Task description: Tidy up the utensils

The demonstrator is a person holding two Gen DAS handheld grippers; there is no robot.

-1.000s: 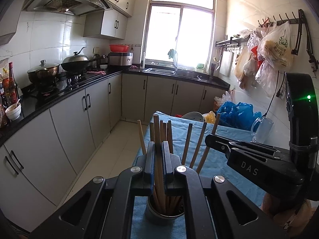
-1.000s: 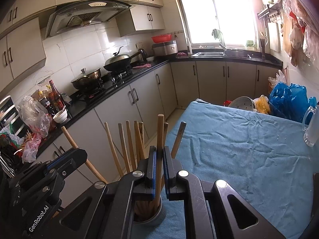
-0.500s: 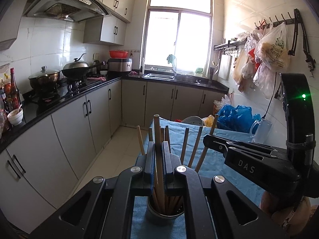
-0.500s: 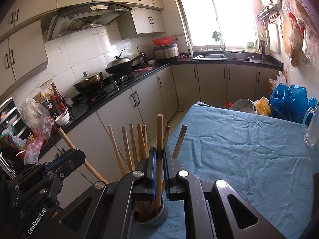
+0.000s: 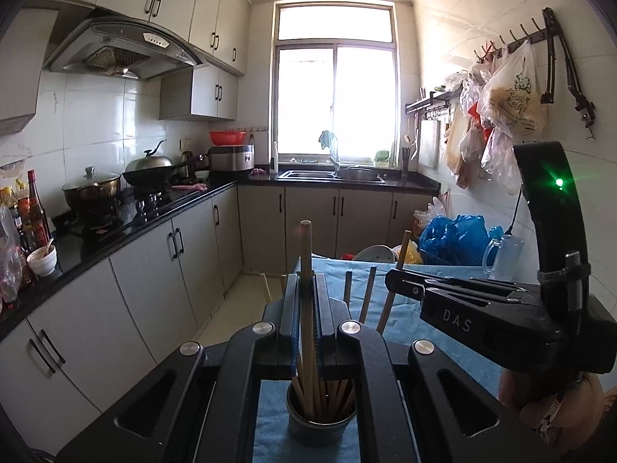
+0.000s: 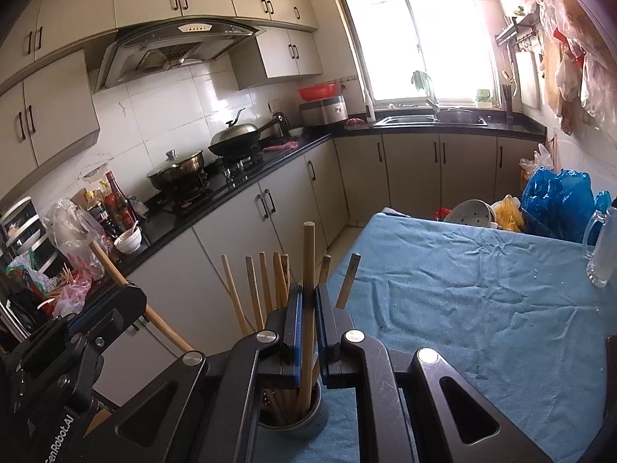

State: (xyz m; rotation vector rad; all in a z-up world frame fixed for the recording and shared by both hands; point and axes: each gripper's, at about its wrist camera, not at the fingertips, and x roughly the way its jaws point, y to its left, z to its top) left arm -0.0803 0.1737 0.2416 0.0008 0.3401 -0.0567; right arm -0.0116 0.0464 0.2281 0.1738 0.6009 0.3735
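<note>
1. L gripper (image 5: 307, 301): jaws nearly together, clamped on one wooden chopstick (image 5: 306, 270); blue pads press its sides. Stick is upright, top end well above the fingertips, lower end down inside the metal cup (image 5: 320, 424).
2. R gripper (image 6: 306, 308): jaws likewise close-set, clamped on a second chopstick (image 6: 307, 266), also upright w/ lower end in the cup (image 6: 295, 416).
3. Cup: round, grey metal, smooth wall, open top. Holds a bundle of plain light-brown wooden sticks, square-ish ends, fanned out and leaning on the rim at diff. angles.
4. Cup stands on blue cloth (image 6: 462, 289), soft, wrinkled, covering the table. Cup sits near the cloth's edge on the cabinet side; floor gap beyond that edge.
5. R gripper body seen from L cam to the right of the cup (image 5: 482, 320), black plastic, "DAS" lettering, a stick angled across its tip. L gripper body shows left of the cup in R cam (image 6: 69, 347).
6. Room: wide bare cloth to the right of the cup and beyond it. Clear glass mug (image 6: 601, 247) at far right of cloth, well apart from cup. Blue plastic bag (image 6: 555, 200) past the cloth's far edge.
</note>
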